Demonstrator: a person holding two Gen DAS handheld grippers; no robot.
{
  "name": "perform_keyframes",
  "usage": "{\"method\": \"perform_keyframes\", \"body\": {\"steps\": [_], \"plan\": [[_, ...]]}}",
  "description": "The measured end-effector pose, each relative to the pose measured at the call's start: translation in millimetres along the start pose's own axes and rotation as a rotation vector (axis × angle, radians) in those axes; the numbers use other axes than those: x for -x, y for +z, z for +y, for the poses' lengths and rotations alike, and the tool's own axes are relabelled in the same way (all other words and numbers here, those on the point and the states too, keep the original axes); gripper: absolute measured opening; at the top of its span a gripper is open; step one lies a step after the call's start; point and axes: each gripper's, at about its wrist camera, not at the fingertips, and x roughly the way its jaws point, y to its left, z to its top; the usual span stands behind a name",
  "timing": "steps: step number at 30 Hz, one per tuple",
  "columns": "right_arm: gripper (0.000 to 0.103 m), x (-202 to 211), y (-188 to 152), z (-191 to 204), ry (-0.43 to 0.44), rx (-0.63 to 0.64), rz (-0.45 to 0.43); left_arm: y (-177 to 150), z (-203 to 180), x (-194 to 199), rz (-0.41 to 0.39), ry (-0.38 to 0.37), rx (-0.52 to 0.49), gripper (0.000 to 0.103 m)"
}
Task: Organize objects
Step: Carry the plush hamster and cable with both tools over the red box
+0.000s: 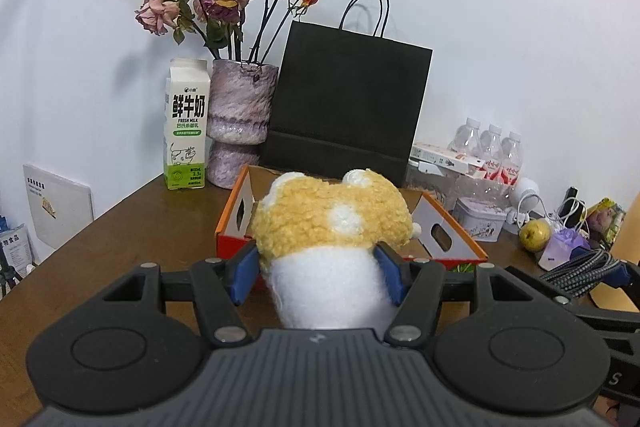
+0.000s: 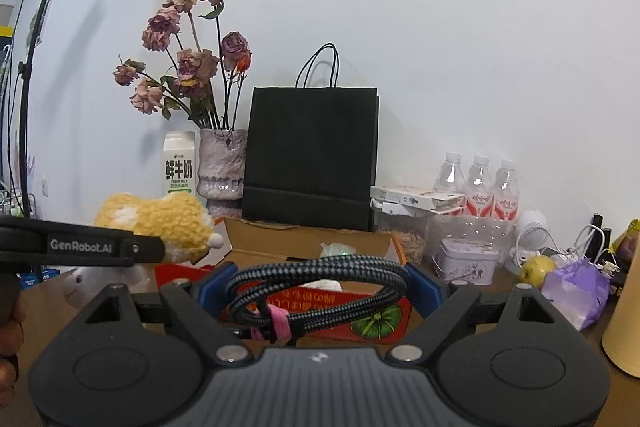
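My left gripper (image 1: 318,273) is shut on a yellow and white plush toy (image 1: 332,223), held just in front of an open orange cardboard box (image 1: 448,227). In the right wrist view the toy (image 2: 160,223) and the left gripper's arm show at the left, above the table. My right gripper (image 2: 320,285) is shut on a coiled grey braided cable (image 2: 320,281) tied with a pink strap, held above the near wall of the box (image 2: 312,239). The cable also shows in the left wrist view (image 1: 580,269) at the right.
Behind the box stand a milk carton (image 1: 186,125), a vase of dried roses (image 1: 240,123) and a black paper bag (image 1: 344,107). At the right are water bottles (image 2: 480,187), a tin (image 2: 466,261), a pear (image 2: 536,269), a purple bag (image 2: 576,287) and chargers.
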Motion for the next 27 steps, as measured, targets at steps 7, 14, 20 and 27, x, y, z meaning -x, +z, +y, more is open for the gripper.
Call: {"method": "perform_keyframes", "body": {"steps": [7,14,20,27], "plan": [[0.088,-24,10,-3,0.001,-0.020,-0.007,13,-3,-20,-0.010,0.003,0.022,0.062],[0.088,-45,16,-10,0.002,-0.034,-0.003,24,-2,-37,-0.019,0.007,0.044,0.062],[0.088,-63,21,-17,-0.006,-0.045,0.008,29,-1,-51,-0.014,0.019,0.051,0.062],[0.088,-81,28,-23,-0.009,-0.057,0.005,35,3,-69,-0.008,0.029,0.063,0.062]]}}
